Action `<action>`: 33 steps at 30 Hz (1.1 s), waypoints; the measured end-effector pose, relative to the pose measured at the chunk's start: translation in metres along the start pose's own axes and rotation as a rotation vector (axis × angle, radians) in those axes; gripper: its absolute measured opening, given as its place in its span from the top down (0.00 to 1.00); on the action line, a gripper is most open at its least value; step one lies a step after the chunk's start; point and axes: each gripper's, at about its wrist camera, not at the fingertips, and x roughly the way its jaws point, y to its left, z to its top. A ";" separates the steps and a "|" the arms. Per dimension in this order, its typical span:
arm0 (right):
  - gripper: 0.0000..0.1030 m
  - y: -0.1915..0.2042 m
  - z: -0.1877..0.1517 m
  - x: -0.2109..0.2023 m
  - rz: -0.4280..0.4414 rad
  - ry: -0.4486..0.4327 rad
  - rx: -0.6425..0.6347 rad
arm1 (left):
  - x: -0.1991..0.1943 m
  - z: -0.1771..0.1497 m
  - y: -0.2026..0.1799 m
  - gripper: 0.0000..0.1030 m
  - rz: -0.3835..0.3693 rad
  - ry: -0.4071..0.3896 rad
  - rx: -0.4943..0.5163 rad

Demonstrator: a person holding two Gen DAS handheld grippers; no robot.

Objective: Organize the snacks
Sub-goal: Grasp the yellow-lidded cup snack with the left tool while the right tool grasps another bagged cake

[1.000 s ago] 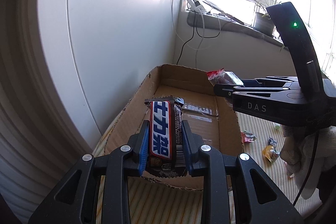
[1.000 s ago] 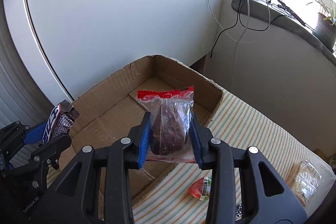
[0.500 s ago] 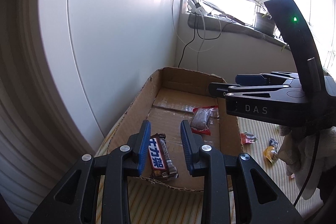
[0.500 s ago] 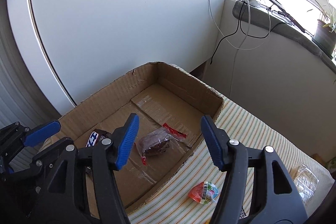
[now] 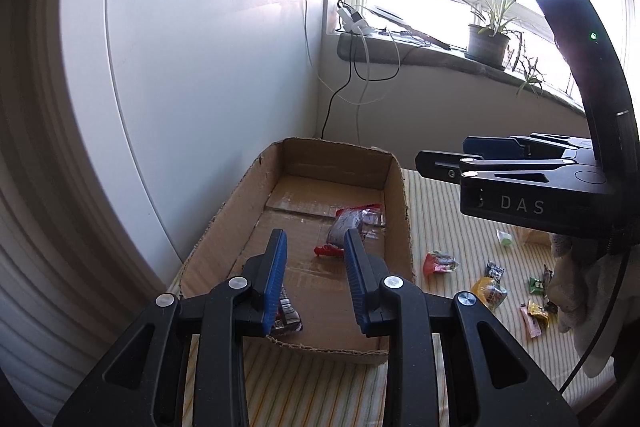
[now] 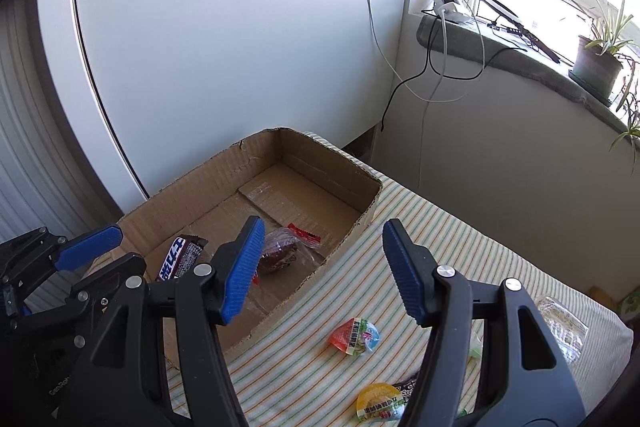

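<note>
Both grippers are sitting empty above the shallow brown cardboard box (image 6: pixel 280 195). The left gripper (image 5: pixel 314 277) is holding its blue-padded fingers a narrow gap apart with nothing between them. The right gripper (image 6: pixel 322 269) is holding its fingers wide apart, also on nothing.

Two snacks are lying on the box floor: the dark chocolate bar in a blue-and-white lettered wrapper (image 6: pixel 180 261) near the close end, and the brown cake in a clear red-edged wrapper (image 6: pixel 282 253) mid-floor, slightly apart.

Judgement: the deposit step is looking finished; the next move is calling for a fetch from the loose snacks on the striped-cloth counter (image 6: pixel 460 239), the red-and-green jelly cup (image 6: pixel 356 337) being nearest the right fingers.

Clearance: the box's right wall is standing between floor and counter, so the fingers need to clear it. Open cloth is lying around the cup. The white panel (image 6: pixel 240 27) is crowding the box's left side.
</note>
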 end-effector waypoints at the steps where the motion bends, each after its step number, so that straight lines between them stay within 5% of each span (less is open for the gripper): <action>1: 0.38 -0.004 -0.003 -0.007 -0.002 -0.005 0.003 | -0.001 0.000 -0.003 0.73 -0.008 -0.001 0.003; 16: 0.38 -0.108 -0.070 -0.107 -0.156 -0.040 0.128 | 0.004 -0.010 -0.082 0.73 -0.187 0.046 0.089; 21: 0.28 -0.140 -0.096 -0.131 -0.217 -0.035 0.173 | 0.011 -0.021 -0.111 0.56 -0.244 0.091 0.116; 28: 0.14 -0.166 -0.152 -0.137 -0.245 0.069 0.212 | 0.037 -0.047 -0.138 0.52 -0.290 0.202 0.131; 33: 0.13 -0.174 -0.195 -0.118 -0.235 0.150 0.286 | 0.058 -0.053 -0.144 0.52 -0.285 0.242 0.113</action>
